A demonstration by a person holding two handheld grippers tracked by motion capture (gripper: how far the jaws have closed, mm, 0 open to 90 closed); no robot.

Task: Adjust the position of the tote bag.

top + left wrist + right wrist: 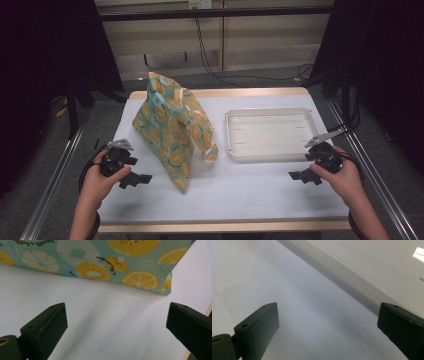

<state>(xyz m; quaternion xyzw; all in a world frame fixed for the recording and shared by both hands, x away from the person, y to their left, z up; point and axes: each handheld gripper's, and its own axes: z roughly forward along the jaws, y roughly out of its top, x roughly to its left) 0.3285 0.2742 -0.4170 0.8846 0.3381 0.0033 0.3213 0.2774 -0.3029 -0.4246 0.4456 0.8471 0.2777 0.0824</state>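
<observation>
fruit-print bag: stands upright on desk, left of white tray | left gripper: jaws wide apart, empty, near bag | right gripper: jaws wide apart, empty, just beside tray

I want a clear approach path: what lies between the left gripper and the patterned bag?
Nothing: between the left gripper and the patterned bag is bare white table, as the left gripper view shows; its jaws stand open.

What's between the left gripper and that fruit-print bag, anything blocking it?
Nothing visible. The left gripper, jaws open, faces the fruit-print bag across bare white table. In the high view the tray sits on the bag's far side, out of that path.
</observation>
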